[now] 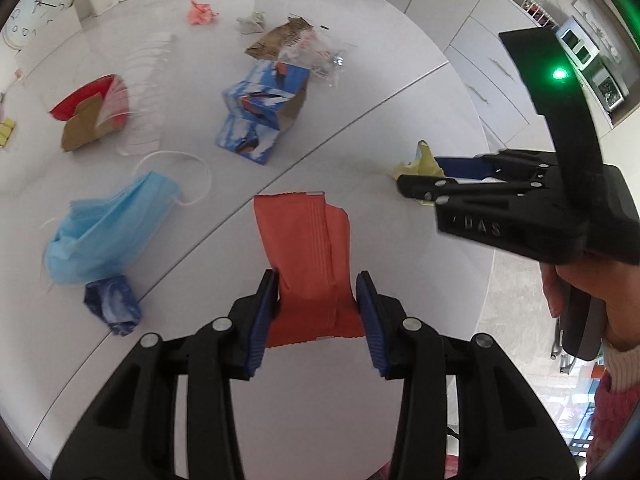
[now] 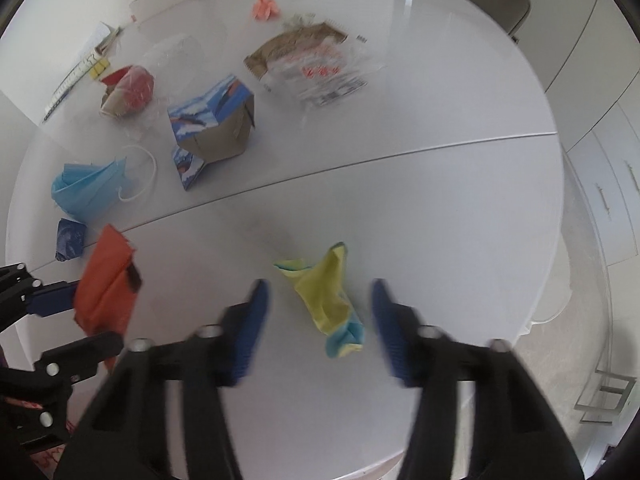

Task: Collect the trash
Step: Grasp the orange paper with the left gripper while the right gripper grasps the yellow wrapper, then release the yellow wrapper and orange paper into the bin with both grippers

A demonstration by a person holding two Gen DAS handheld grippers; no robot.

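Note:
Trash lies scattered on a round white table (image 1: 360,128). My left gripper (image 1: 318,284) is shut on an orange wrapper (image 1: 308,256), its pads pressing both sides; the wrapper also shows in the right wrist view (image 2: 106,284). My right gripper (image 2: 320,292) is open around a yellow and blue wrapper (image 2: 326,300) that lies on the table between its fingers. In the left wrist view the right gripper (image 1: 424,174) hovers over that yellow wrapper (image 1: 420,160).
Also on the table: a blue face mask (image 1: 108,228), a crumpled dark blue wrapper (image 1: 114,308), a blue printed carton (image 1: 260,108), a red and brown box (image 1: 94,114), a clear bag on brown paper (image 1: 296,46), pink paper (image 1: 202,12). A clock (image 1: 40,0) stands at the back.

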